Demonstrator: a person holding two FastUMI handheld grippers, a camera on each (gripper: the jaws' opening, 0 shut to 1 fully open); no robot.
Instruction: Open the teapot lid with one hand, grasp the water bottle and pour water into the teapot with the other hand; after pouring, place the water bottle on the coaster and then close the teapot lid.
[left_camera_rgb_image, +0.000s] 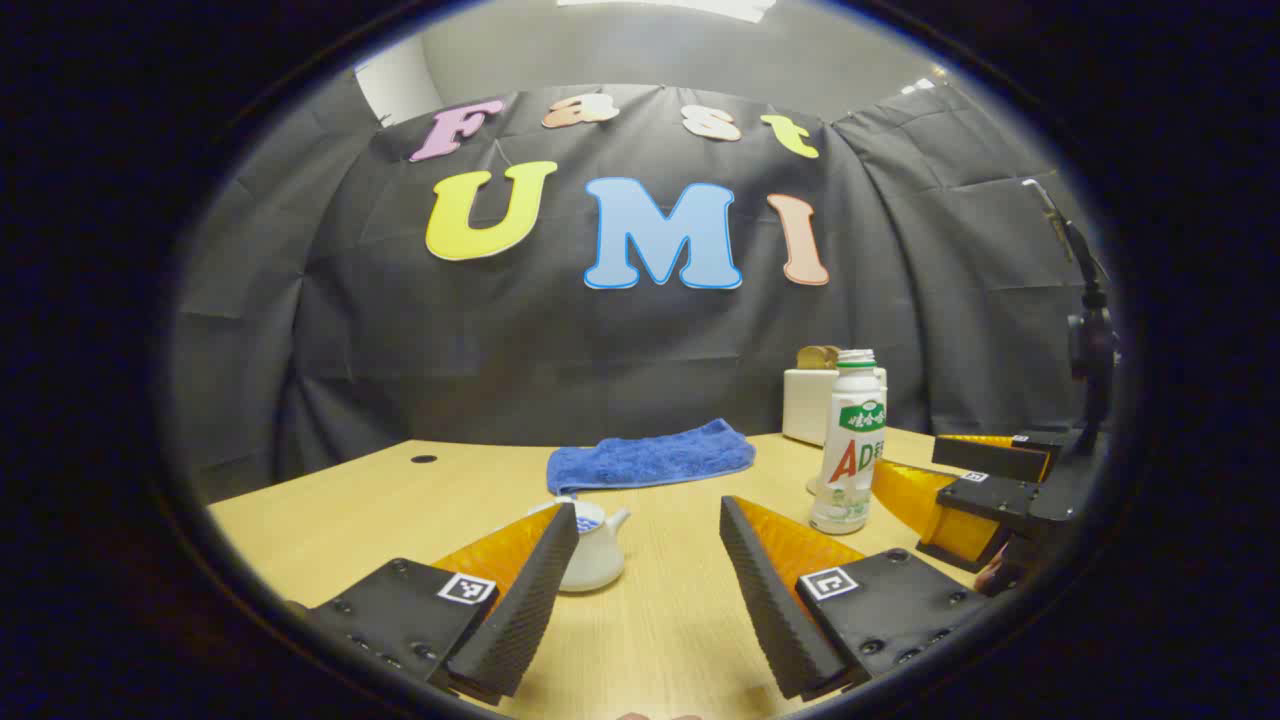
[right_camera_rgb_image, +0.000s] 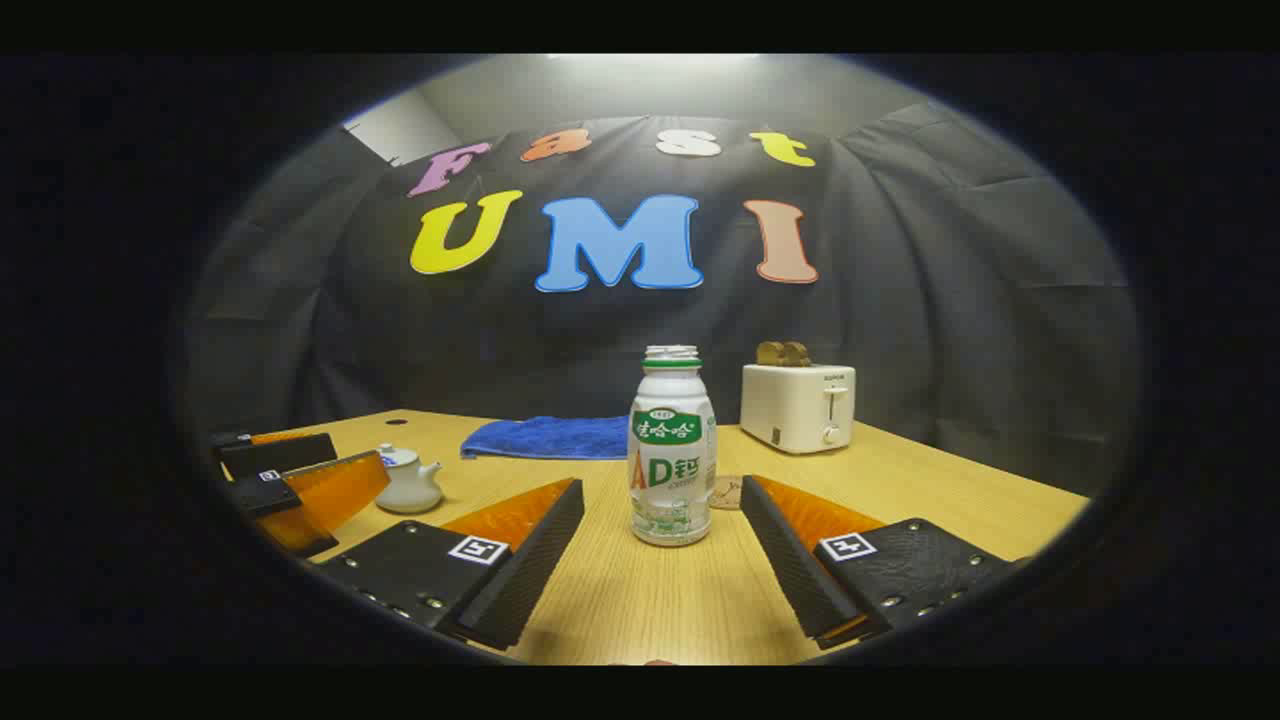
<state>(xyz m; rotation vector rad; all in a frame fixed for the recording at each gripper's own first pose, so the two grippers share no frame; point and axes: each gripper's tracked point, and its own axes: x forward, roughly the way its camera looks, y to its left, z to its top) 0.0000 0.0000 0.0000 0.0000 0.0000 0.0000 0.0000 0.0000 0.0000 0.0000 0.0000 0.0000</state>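
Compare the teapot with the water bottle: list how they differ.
The teapot is squat and rounded with a side spout; the water bottle is tall and slim. The teapot has its lid on; the bottle's mouth looks uncapped. The bottle bears a printed label; the teapot's body is plain. Both stand upright on the table, ungripped.

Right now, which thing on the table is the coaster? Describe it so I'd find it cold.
Start at the white toaster at the back of the wooden table. In front of it stands the water bottle; the coaster is the small flat disc lying just behind the bottle's base, the only flat round piece there.
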